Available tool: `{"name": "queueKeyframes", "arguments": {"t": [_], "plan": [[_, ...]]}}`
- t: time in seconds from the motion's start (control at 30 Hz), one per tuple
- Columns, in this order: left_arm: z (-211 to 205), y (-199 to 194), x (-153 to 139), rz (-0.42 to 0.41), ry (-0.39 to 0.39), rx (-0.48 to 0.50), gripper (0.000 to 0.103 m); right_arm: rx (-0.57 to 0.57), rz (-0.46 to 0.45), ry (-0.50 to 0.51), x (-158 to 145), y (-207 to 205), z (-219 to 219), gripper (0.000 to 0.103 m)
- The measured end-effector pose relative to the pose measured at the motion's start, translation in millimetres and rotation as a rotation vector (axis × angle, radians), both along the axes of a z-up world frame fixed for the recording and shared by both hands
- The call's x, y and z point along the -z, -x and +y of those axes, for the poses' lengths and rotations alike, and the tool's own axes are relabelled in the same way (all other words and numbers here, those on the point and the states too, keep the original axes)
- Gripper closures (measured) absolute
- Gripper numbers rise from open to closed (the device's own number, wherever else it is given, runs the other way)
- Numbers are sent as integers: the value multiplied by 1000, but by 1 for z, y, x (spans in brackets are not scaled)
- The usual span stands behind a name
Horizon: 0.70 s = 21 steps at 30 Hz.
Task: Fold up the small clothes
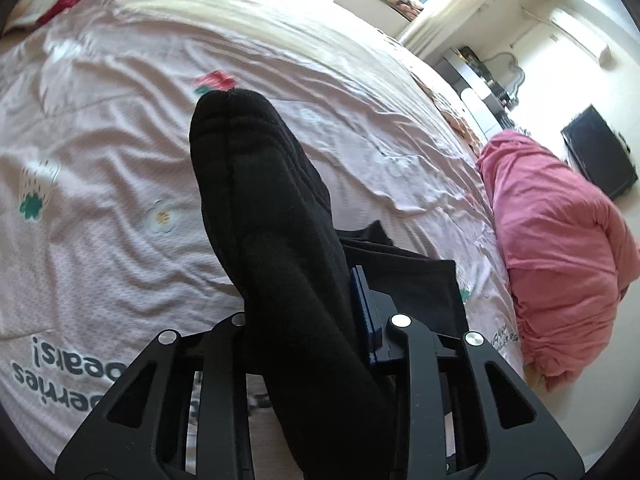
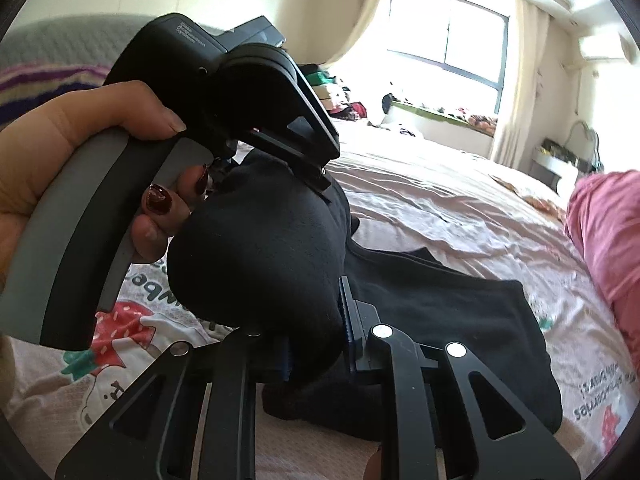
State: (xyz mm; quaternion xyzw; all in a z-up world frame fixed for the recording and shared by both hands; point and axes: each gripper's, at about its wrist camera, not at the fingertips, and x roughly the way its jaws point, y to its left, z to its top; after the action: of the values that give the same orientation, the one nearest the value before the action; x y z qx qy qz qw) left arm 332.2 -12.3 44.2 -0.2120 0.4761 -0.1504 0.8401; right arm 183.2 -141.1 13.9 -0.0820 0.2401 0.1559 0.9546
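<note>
- black sock (image 1: 264, 208) is running lengthwise straight out from the left gripper (image 1: 308, 320), toe end forward, raised over the bedsheet (image 1: 100, 128).
- left jaws are clamping its near end.
- right gripper (image 2: 312, 344) is pinching the same sock's other bunched end, both equally near.
- black garment (image 2: 440, 312) is lying flat beneath.

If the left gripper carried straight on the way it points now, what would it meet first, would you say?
Probably the pink printed bedsheet. The left gripper, shut on a black sock, points across it; nothing else shows beyond the sock's tip, though depth is unclear.
</note>
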Motion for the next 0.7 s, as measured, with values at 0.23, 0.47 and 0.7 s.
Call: {"name": "queueKeyframes", "arguments": {"t": [0.23, 0.47, 0.7], "plan": [[-46, 4, -18, -16, -59, 38, 83, 56, 10, -95, -4, 10, -30, 86], [-80, 9, -23, -12, -105, 71, 83, 100, 3, -129, -1, 22, -54, 86], [-114, 10, -25, -8, -148, 106, 83, 133, 19, -195, 1, 25, -78, 86]]}}
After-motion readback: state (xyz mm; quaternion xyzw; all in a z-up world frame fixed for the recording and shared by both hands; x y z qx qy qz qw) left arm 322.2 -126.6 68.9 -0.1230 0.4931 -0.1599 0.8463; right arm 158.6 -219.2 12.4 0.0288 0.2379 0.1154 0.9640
